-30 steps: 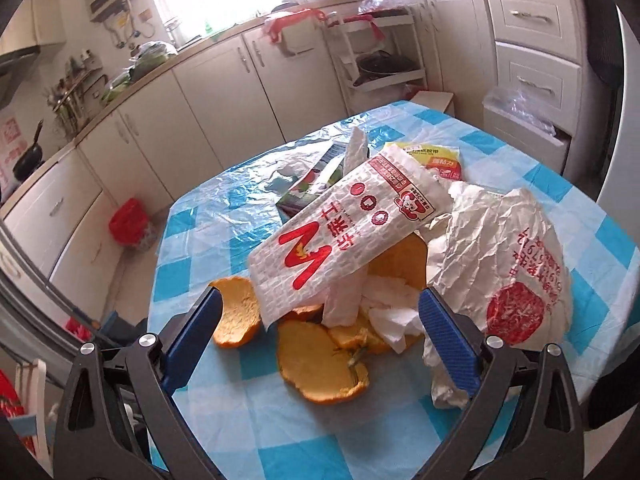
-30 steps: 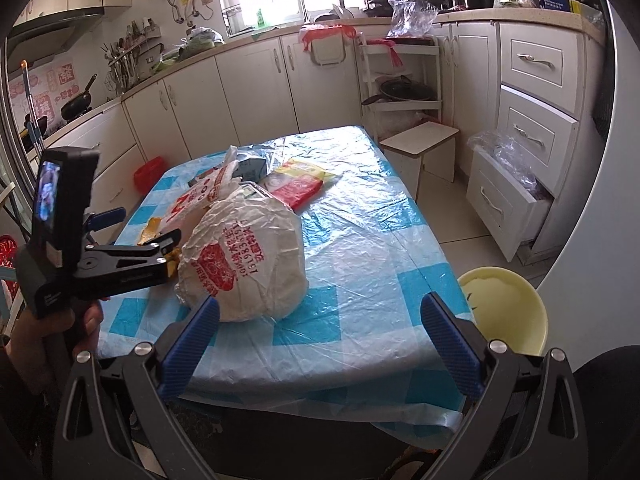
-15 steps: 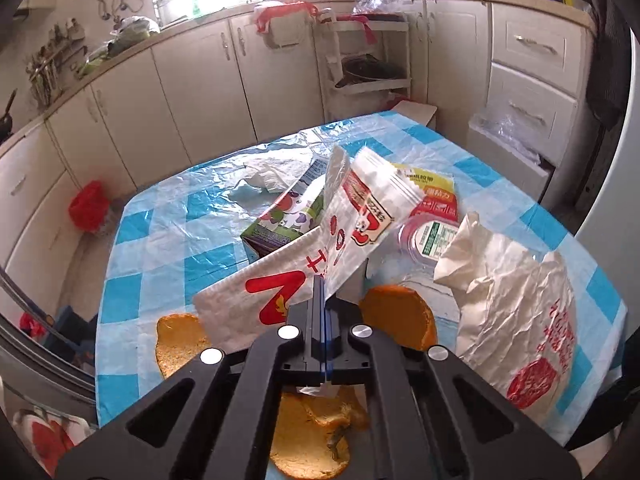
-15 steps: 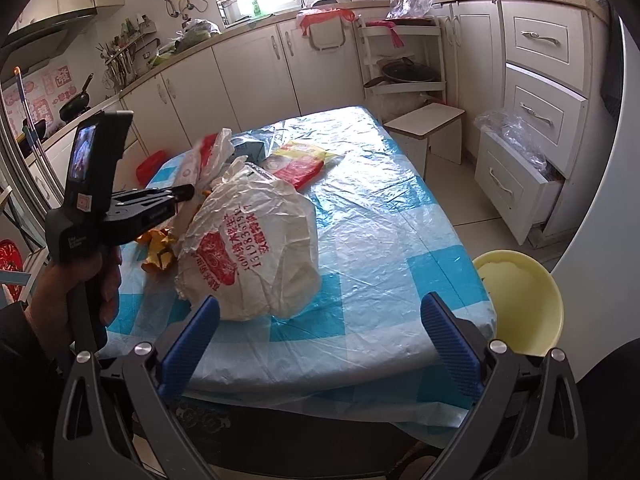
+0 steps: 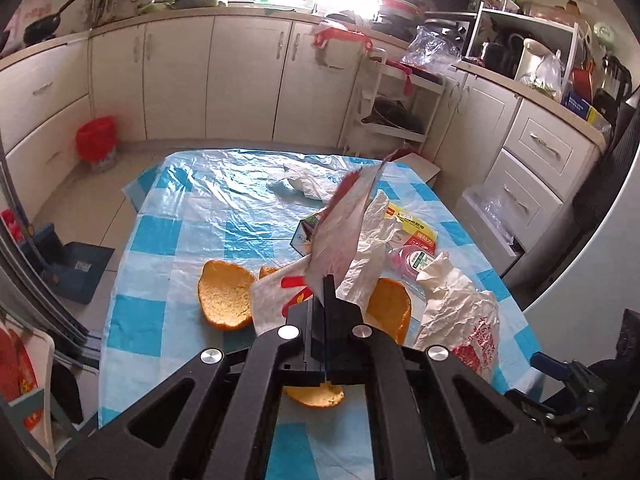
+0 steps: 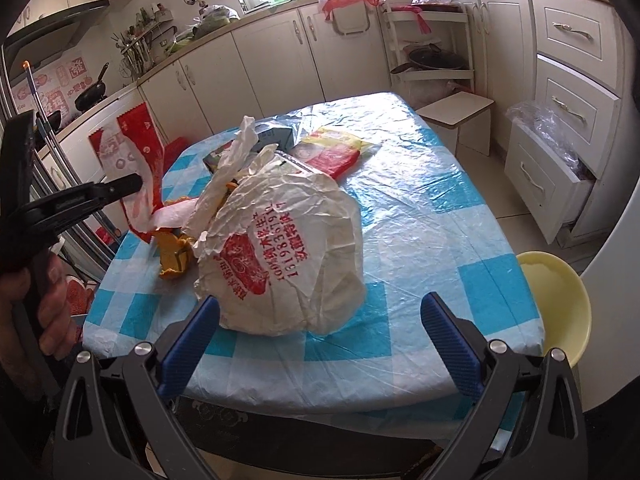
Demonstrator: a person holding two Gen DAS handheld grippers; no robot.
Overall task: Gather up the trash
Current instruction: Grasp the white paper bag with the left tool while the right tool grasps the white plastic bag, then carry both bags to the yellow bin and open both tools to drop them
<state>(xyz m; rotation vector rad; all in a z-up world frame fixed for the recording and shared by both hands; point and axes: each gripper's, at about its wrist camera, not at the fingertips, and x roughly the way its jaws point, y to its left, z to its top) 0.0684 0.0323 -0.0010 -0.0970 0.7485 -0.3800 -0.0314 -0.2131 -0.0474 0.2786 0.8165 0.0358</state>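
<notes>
Left gripper (image 5: 325, 292) clamps red-printed wrapper (image 5: 340, 236); crumpled bag (image 6: 288, 256) shows "13198336791".

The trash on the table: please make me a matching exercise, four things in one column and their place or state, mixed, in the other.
Things:
1. red and white wrapper
2. crumpled white paper bag
3. orange peel
4. yellow stool

Place or state:
A. lying flat on the tablecloth, inner side up
B. standing on the floor beside the table
C. pinched in the shut left gripper, lifted
D. resting on the table in front of the open right gripper

Pairs: 1-C, 2-D, 3-A, 4-B
</notes>
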